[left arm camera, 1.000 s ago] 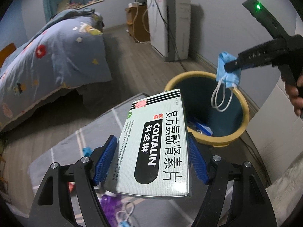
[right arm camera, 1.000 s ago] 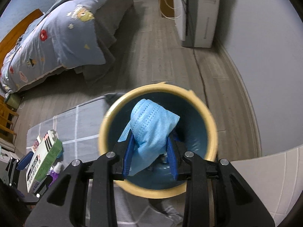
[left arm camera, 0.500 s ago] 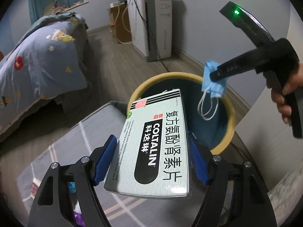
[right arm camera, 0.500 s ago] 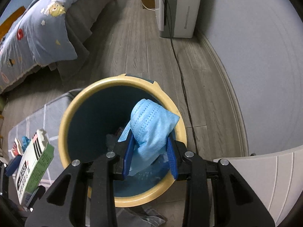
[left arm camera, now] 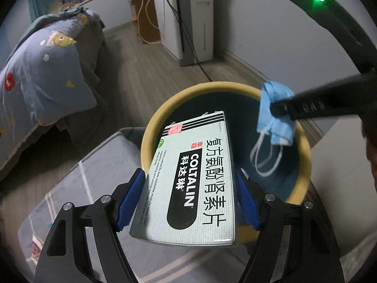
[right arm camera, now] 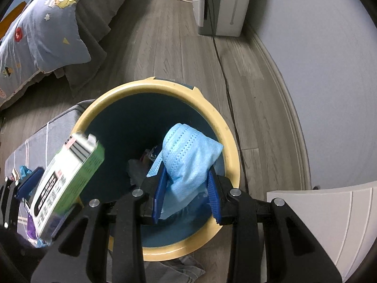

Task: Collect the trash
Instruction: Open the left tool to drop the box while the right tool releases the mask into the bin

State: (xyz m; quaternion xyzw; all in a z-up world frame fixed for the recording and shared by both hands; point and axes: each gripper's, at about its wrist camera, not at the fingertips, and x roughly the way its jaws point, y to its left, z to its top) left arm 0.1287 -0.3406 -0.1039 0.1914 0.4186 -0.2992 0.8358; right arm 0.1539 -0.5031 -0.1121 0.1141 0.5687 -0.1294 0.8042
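My left gripper [left arm camera: 188,200] is shut on a white and green Coltalin medicine box [left arm camera: 193,174]. It holds the box over the near rim of a round bin with a yellow rim and dark blue inside [left arm camera: 160,115]. My right gripper [right arm camera: 186,193] is shut on a crumpled blue face mask [right arm camera: 188,155] above the bin's opening [right arm camera: 146,89]. In the left wrist view the mask [left arm camera: 274,115] hangs from the right gripper with its white ear loops dangling. Some trash lies at the bin's bottom [right arm camera: 146,155]. The box also shows in the right wrist view [right arm camera: 68,179].
A grey mat [left arm camera: 89,184] with small litter lies left of the bin. A bed with a blue quilt [left arm camera: 40,70] stands at the left. A white appliance [left arm camera: 190,16] with cables stands by the wall. A white cabinet [right arm camera: 329,219] is at the right.
Both grippers have moved closer to the bin. The box now reaches over the rim, and the mask is now over the opening, nearer the right side.
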